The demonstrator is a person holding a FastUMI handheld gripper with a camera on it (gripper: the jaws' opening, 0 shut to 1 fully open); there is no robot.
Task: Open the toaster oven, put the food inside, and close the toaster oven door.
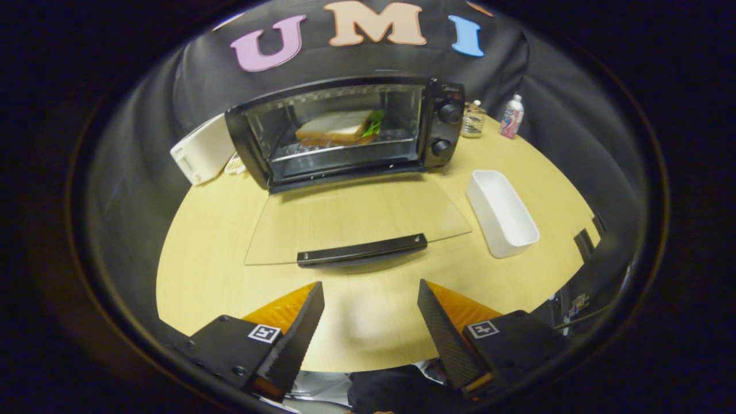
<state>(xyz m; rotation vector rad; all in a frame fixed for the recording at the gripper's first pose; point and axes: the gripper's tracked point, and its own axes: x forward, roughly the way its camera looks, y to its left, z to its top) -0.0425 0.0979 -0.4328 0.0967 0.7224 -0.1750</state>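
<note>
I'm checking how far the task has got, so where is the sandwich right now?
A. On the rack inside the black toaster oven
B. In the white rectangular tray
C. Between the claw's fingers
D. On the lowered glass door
A: the white-bread sandwich with green lettuce lies on the rack inside the black toaster oven, whose glass door hangs open; the claw is open with nothing between its fingers.

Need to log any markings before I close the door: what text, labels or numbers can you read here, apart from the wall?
Nothing readable.
Bottle label: coloured print, too blurred.
Oven knobs: markings too small.
Open gripper fingers: square tags, a pattern, no words.
</note>
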